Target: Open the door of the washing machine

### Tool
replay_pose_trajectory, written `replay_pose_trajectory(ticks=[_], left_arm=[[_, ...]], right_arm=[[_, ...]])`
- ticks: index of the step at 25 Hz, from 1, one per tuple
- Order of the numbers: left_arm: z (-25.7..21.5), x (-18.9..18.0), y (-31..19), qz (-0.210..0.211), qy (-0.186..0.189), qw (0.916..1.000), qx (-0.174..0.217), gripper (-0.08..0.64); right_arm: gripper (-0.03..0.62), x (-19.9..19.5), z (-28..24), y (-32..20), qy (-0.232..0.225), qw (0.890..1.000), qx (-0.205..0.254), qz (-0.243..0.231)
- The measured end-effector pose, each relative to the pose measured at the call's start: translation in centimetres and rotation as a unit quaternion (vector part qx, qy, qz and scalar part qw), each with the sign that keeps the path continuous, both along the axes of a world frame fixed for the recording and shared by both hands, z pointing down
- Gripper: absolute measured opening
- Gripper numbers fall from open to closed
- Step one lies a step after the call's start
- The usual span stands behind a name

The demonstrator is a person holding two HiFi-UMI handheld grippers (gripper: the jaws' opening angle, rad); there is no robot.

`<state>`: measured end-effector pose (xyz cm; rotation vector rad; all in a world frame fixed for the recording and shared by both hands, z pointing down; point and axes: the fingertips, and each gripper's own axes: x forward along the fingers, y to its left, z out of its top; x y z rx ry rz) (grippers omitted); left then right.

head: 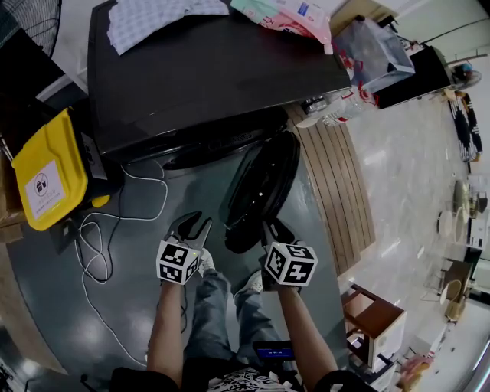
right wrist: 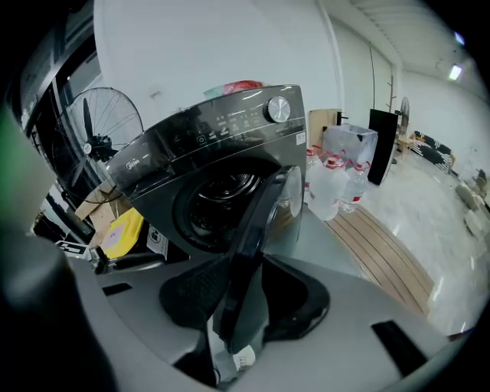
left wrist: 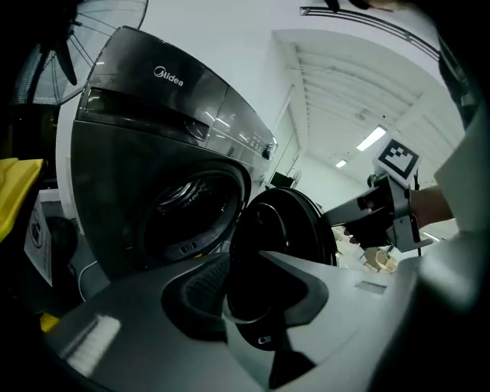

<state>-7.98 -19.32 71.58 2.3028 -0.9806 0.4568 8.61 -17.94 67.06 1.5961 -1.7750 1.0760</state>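
Observation:
The dark front-loading washing machine (head: 207, 84) stands ahead of me, and its round door (head: 260, 191) is swung out towards me so the drum opening (left wrist: 191, 214) shows. My right gripper (head: 273, 232) is at the door's near lower edge. In the right gripper view the door rim (right wrist: 260, 222) runs between the pads of the right gripper (right wrist: 245, 298), which close on both sides of it. To the left of the door, and apart from it, my left gripper (head: 191, 227) stands open and holds nothing. From its own view, the left gripper (left wrist: 253, 287) looks at the door's (left wrist: 283, 230) inner face.
A yellow container (head: 50, 172) sits left of the machine, with white cables (head: 115, 230) trailing over the floor beside it. Wooden slats (head: 337, 184) and water bottles (right wrist: 337, 184) lie to the right. There is cloth (head: 153, 19) on the machine's top and a fan (right wrist: 103, 126) behind.

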Motion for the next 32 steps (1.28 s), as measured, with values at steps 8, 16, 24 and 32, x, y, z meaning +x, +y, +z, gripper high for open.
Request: replay_pose_trajectory(ticks=[8, 16, 24, 32], left_arm=[[0.5, 1.4, 0.2, -0.005, 0.006, 0.9999, -0.012, 0.115], [0.1, 2.4, 0.5, 0.003, 0.021, 0.9996, -0.020, 0.118], [-0.3, 2.2, 1.3, 0.006, 0.009, 0.9998, -0.015, 0.127], [-7.6, 1.7, 3.1, -0.052, 0.006, 0.9977, 0.043, 0.121]], right_arm=[[0.115, 5.1, -0.1, 2.5, 0.031, 0.999, -0.004, 0.045], [0.112, 11.1, -0.2, 4.0, 0.096, 0.992, -0.003, 0.088], [0.110, 15.4, -0.7, 4.3, 0.125, 0.983, 0.021, 0.130], [0.053, 10.9, -8.2, 5.9, 0.026, 0.987, 0.133, 0.088]])
